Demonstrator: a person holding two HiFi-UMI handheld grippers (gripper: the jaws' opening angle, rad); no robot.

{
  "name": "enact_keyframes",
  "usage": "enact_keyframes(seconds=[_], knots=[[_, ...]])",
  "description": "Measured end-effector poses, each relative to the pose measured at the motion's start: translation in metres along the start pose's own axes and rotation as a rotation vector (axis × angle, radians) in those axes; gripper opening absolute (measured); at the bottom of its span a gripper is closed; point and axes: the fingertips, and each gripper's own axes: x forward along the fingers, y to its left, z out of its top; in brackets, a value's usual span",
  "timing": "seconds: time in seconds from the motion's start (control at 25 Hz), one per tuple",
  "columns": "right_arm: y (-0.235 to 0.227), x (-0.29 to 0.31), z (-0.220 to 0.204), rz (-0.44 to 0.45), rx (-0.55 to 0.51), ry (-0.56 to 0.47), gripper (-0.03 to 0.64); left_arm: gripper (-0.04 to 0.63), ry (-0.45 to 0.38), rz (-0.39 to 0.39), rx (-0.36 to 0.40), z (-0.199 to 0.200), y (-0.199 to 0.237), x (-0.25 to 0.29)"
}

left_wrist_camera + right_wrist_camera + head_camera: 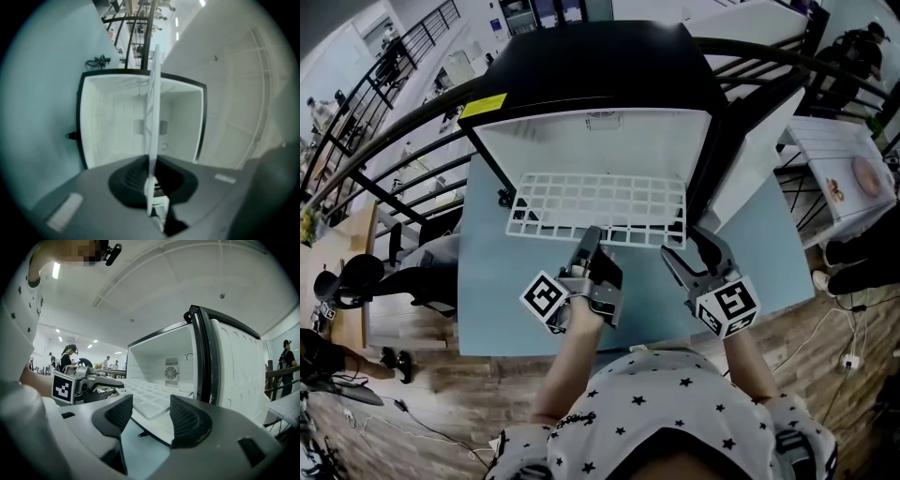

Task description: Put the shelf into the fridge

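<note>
A white wire shelf [600, 207] lies level, its far half inside the open black mini fridge [591, 84], its near half sticking out over the table. My left gripper [588, 246] is shut on the shelf's near edge; in the left gripper view the shelf [153, 117] shows edge-on between the jaws, pointing into the white fridge interior [117, 122]. My right gripper [680, 253] is open, just off the shelf's near right corner, holding nothing. In the right gripper view the shelf [147, 397] lies beyond the open fingers [187, 420], with the left gripper [101, 385] at the left.
The fridge door [764, 150] stands open to the right; its white inner side [234, 366] fills the right gripper view's right. The fridge stands on a pale blue table [497, 300]. Black railings [384, 159] run behind, and another table [844, 169] is at the far right.
</note>
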Motion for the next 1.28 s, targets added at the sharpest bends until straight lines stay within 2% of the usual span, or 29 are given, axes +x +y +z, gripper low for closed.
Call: enact_keyframes(seconds=[0.64, 1.04, 1.28], knots=[[0.003, 0.001, 0.0074, -0.013, -0.044, 0.007, 0.221, 0.035, 0.006, -0.021, -0.015, 0.0009, -0.0038, 0.0003], [0.0046, 0.0053, 0.0087, 0.024, -0.061, 0.011, 0.221, 0.035, -0.007, -0.034, -0.019, 0.0015, -0.0039, 0.0], [-0.0024, 0.0085, 0.0097, -0.001, -0.058, 0.009, 0.221, 0.035, 0.002, -0.031, -0.018, -0.0001, -0.003, 0.0058]])
